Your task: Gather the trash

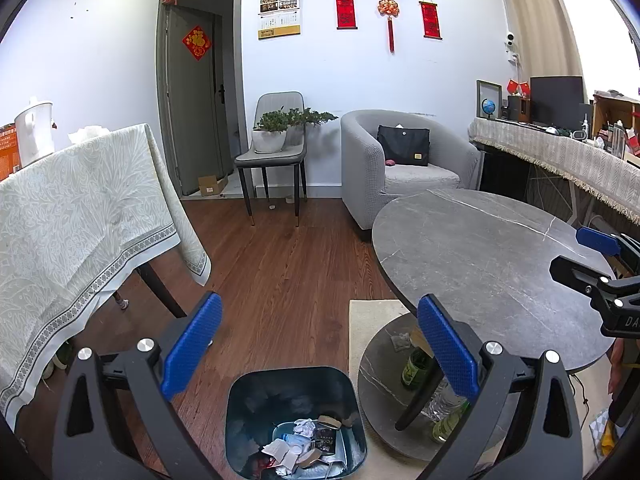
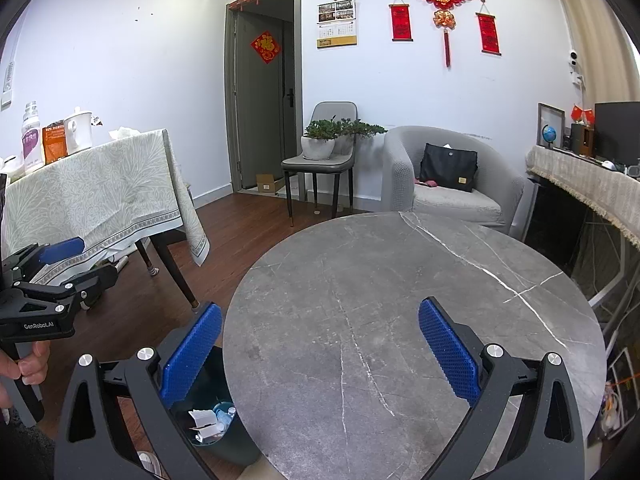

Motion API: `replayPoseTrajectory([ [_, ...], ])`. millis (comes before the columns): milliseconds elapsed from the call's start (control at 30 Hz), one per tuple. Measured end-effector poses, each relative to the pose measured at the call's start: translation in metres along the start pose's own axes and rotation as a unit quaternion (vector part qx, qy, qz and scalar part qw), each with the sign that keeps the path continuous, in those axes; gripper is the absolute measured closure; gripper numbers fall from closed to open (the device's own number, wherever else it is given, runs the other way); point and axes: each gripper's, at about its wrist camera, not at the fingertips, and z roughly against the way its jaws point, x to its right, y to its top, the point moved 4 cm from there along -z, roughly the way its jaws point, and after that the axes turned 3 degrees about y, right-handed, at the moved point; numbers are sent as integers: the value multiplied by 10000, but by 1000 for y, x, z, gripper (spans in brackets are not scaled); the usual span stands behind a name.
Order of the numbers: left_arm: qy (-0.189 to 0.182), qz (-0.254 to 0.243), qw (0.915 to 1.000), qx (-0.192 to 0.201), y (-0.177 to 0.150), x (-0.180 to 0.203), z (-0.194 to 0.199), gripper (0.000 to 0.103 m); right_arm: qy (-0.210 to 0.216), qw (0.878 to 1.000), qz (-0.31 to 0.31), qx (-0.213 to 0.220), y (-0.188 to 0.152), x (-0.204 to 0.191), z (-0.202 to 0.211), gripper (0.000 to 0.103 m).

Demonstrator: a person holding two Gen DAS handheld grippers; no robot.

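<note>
While the left gripper (image 1: 320,344) hangs over the floor with its blue pads spread wide and nothing between them, the dark trash bin (image 1: 294,396) sits right below it, just beside the round grey marble table (image 1: 492,276). The bin has crumpled paper scraps (image 1: 304,426) and other bits of rubbish in it, and it shows up again in the right wrist view, tucked against the table's edge. The right gripper (image 2: 320,344) is out over the tabletop, jaws also wide open and holding nothing. On the table's lower shelf there's a green glass bottle (image 1: 414,368) standing upright and a clear plastic bottle (image 1: 442,404) near it, partly hidden behind the left gripper's finger. A hand (image 2: 30,364) grips the left tool's handle at the left edge of the right wrist view. Off to the left is a table with a pale patterned cloth (image 1: 80,216).
</note>
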Motion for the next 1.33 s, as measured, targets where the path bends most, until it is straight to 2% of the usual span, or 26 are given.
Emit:
replayPoseTrajectory([
  [1333,-4,58,10000,-68,1,-3,-3,3,2,10000,-25,-4,-1,0,0,3],
])
